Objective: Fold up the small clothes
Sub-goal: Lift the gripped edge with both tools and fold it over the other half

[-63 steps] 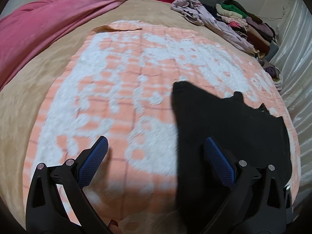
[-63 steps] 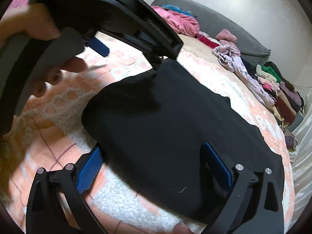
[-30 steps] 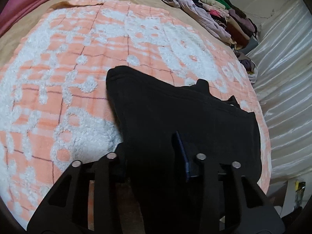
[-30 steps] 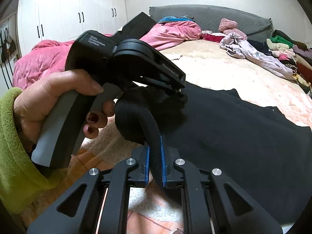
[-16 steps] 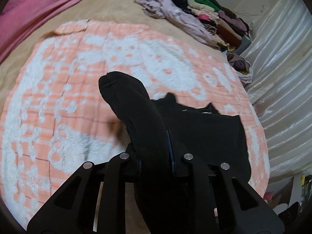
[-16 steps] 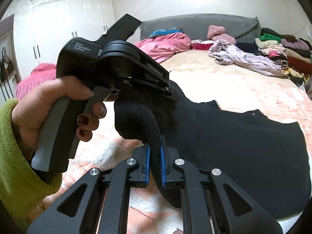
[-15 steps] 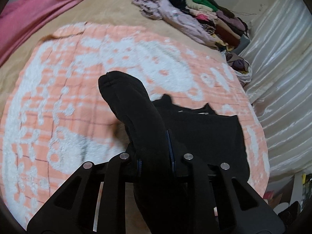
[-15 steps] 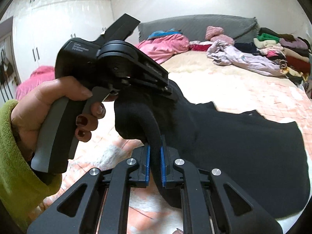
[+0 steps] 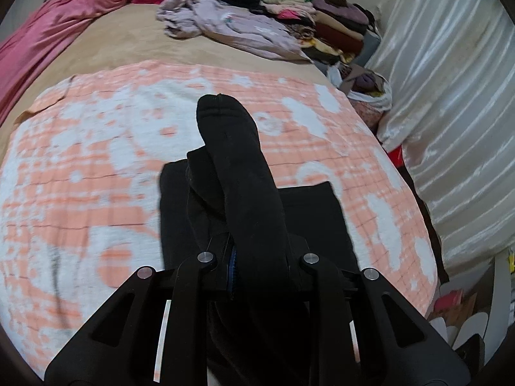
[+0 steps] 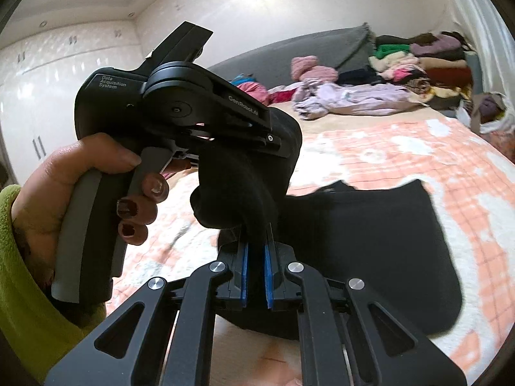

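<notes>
The right gripper (image 10: 256,254) has its 2 jaws pinched tight on a bunched edge of the black garment (image 10: 370,244). The left gripper (image 9: 257,267), just ahead of them, has its jaws clamped on the same edge. Beyond both, the cloth hangs down onto the orange-and-white blanket (image 9: 96,160) covering the bed.

Black garment (image 9: 244,193) on an orange-and-white checked blanket (image 9: 96,167), over a tan bedspread (image 9: 128,38). Pink quilt (image 9: 48,38), lilac clothes (image 9: 225,22), grey headboard (image 10: 322,48). Gripper pads (image 10: 245,276) blue, sleeve (image 10: 19,273) lime green, nails (image 10: 128,230) dark red.
</notes>
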Motion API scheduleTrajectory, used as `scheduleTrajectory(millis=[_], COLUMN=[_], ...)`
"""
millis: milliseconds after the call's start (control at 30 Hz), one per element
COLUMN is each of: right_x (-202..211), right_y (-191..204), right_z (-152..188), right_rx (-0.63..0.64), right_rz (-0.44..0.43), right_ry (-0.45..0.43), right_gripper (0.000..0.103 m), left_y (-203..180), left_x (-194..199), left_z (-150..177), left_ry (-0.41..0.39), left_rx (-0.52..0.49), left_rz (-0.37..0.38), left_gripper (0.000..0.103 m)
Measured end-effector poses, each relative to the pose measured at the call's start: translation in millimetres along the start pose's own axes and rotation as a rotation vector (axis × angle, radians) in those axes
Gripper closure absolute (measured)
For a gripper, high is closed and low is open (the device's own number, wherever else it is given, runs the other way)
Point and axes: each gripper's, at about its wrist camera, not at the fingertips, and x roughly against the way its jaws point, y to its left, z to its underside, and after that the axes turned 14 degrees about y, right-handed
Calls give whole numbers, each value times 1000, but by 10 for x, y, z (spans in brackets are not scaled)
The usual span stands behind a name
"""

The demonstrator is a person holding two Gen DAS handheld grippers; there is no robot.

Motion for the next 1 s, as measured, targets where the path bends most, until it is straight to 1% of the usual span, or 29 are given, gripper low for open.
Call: scheduleTrajectory(millis=[100,200,267,400,500,533,567,600,633,667,700,733,800,867,900,933,1000], right_x=[117,164,174,138,105,101,104,113,119,115,112,98,113,187,224,281,396], right_y=[-225,-471,-635,-904,-1035,-1050,-1068,-1074,-1085,-1096,-1116,-1152,-1190,-1191,-1193,-1204,-1244], right_z=[66,146,242,384,430,453,470,489,509,523,554,562,602,634,643,654,667], right_rx=[-42,-111,-165,-275,-326,-337,-345,-354,-368,-380,-396,-408,-433,-441,-447,-459,-486], right_rz=[17,8,1,-10,-11,-5,1,8,19,27,37,41,37,48,57,71,82], right_ry=[-11,-7,3,43,71,81,88,94,102,112,127,134,149,148,151,146,127], right_gripper=[96,96,96,96,95,93,90,88,86,83,82,80,79,76,74,67,66], left_y=[-249,-485,-636,-803,-885,-921,-953,-959,-935,-932,-924,-917,-878,-741,-629,-544,-377], left_x=[-178,-397,-594,-911,-1063,-1099,-1114,-1106,-1068,-1039,-1003,-925,-761,-549,-438,-373,-282], left_z=[-63,-87,-96,-81,-68,-64,-55,-50,-46,-44,-39,-24,22,95,153,199,280], left_ry=[24,46,69,120,133,136,134,130,121,118,112,87,33,-30,-61,-80,-109], left_rx=[-28,-52,-66,-76,-85,-100,-121,-128,-118,-111,-106,-109,-122,-105,-91,-79,-62], left_rz=[-13,-44,-71,-107,-112,-114,-102,-80,-17,13,38,45,35,30,20,1,-50], left_gripper=[91,91,91,89,82,75,64,55,42,34,33,33,33,33,33,33,33])
